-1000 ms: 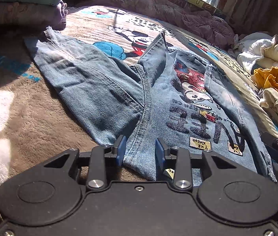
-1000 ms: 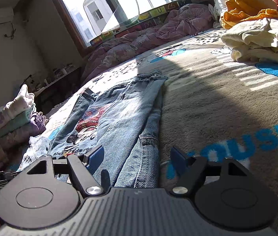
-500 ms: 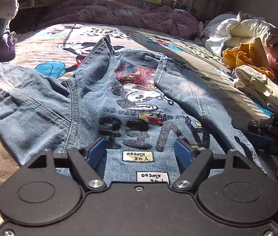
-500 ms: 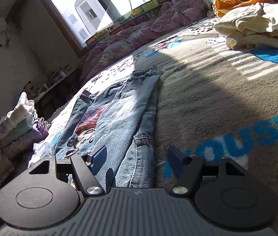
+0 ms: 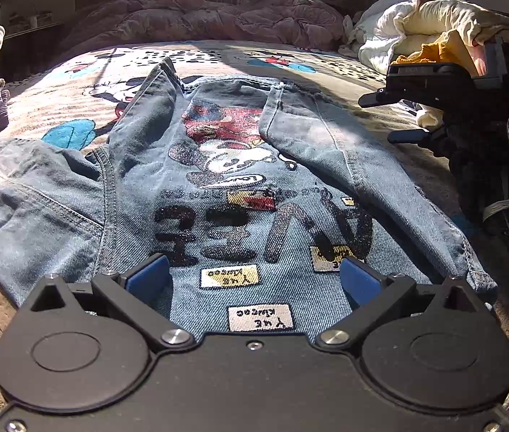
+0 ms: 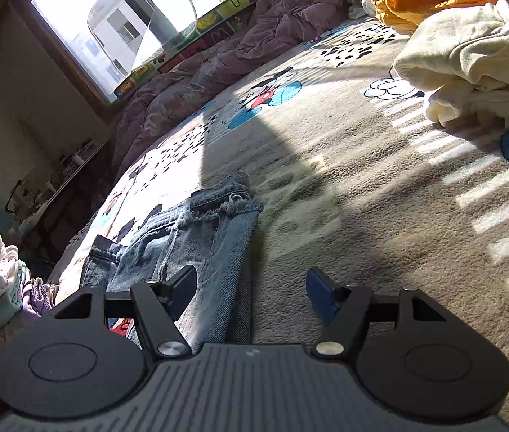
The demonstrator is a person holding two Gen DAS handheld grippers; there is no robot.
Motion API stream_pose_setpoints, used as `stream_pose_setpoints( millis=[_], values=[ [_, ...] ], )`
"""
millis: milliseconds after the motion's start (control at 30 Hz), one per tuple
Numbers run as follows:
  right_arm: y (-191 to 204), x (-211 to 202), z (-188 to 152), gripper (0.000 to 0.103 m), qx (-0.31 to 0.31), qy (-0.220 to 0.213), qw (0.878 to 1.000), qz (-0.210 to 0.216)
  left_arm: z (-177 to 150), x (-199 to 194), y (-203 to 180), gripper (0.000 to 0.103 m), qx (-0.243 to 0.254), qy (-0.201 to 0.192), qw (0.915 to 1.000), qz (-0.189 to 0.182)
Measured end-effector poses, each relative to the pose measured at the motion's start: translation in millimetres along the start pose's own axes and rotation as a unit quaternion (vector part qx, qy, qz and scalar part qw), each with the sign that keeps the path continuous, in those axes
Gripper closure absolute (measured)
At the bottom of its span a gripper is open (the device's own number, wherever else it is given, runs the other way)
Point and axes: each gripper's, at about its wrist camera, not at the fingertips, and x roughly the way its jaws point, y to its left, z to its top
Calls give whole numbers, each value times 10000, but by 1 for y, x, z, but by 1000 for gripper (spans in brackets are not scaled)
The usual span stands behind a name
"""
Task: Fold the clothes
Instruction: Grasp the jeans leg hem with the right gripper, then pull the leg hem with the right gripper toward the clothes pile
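Left wrist view: the left claw [image 5: 252,275] stands spread as wide as it goes above the hem end of the denim jacket [image 5: 232,194], its blue pads clear of the cloth and nothing between them; its jaws have just been opening, after pinching the jacket's edge near the side seam a second ago. The jacket lies back-up on the bed [image 5: 373,118], printed panel showing, one sleeve [image 5: 330,144] folded in over the body and the other sleeve [image 5: 27,194] still spread out to the side. The right claw [image 6: 250,288] is part open and empty, over the jacket's edge where denim meets blanket, and now sits nearer the frayed cuff [image 6: 234,203] than half a second back. Judgement: one fold has been released, and the outspread sleeve is the likely next item (unfolded clothes [image 6: 470,54] wait well apart).
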Motion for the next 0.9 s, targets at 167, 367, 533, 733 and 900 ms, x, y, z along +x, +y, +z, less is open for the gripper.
stream_pose_setpoints(
  millis=[167,367,533,733,900],
  values=[
    [7,37,14,40,-264,199,9994,-136,0,2,0,1,8,-24,10000,5],
    [25,57,17,89,-626,412,9972,-10,0,2,1,1,-20,-51,10000,-23],
    [36,38,18,96,-925,16,9956,-144,0,2,1,1,-34,-56,10000,-33],
    [11,-13,37,99,-682,-654,9942,-504,0,1,1,1,-55,-50,10000,-2],
    [-14,-18,41,89,-126,-266,9991,-312,-1,-1,0,1,-101,-36,9999,64]
  ],
)
